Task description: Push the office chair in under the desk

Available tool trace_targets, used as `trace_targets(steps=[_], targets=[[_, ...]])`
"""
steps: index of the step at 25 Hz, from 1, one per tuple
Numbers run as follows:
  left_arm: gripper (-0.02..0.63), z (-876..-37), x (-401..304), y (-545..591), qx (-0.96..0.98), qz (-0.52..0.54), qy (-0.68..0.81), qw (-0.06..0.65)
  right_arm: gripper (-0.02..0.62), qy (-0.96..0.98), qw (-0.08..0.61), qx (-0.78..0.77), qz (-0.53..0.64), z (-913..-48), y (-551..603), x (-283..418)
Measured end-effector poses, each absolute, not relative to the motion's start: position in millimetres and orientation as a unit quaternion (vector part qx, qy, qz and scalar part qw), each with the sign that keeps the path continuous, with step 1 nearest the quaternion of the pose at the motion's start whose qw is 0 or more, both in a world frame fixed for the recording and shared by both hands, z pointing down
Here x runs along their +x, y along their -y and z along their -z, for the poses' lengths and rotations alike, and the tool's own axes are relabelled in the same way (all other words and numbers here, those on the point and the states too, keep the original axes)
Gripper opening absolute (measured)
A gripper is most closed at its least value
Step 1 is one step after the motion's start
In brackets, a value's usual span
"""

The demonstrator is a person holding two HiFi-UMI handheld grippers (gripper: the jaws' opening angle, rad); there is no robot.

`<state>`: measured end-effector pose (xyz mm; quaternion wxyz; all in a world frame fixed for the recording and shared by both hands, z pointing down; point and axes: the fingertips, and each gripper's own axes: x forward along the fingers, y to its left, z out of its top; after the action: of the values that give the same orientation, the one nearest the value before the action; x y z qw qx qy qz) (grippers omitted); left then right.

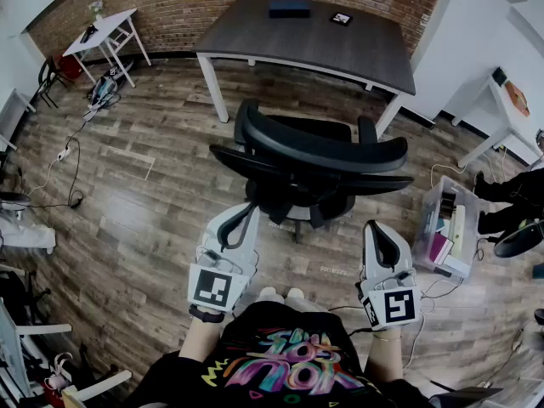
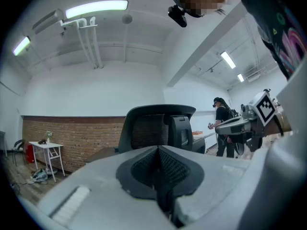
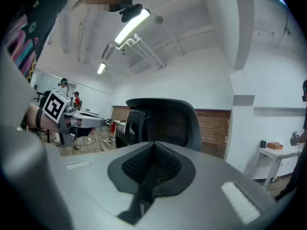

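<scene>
looking down, you find cables (image 1: pixel 64 155) trailing over the floor at far left. your left gripper (image 1: pixel 245 214) is pressed together on nothing, near the chair (image 1: pixel 314 155), whose back hides its seat and wheels. bare floor separates the chair from the desk (image 1: pixel 306 32). your right gripper (image 1: pixel 376 230) is likewise closed and empty, with a bin (image 1: pixel 446 228) just right of it.

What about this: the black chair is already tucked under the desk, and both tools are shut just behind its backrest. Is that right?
Not quite. The head view shows the chair out on the floor short of the desk, not tucked under it. The rest holds: the left tool and the right tool are shut, just behind the backrest.
</scene>
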<state>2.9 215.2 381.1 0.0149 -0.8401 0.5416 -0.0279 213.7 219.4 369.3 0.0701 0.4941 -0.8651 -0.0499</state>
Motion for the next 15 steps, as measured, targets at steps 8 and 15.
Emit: trace_targets(steps=[8,15], targets=[[0.002,-386.8,0.4,-218.4,-0.834,0.042,-0.55,0.021,0.002,0.862,0.073,0.494,0.083,-369.7,-221.8,212.7],[0.002,-388.3,-6.1,-218.8,-0.827,0.048,-0.56,0.019,0.021,0.864,0.086,0.487,0.095,-374.2,-220.5,208.1]])
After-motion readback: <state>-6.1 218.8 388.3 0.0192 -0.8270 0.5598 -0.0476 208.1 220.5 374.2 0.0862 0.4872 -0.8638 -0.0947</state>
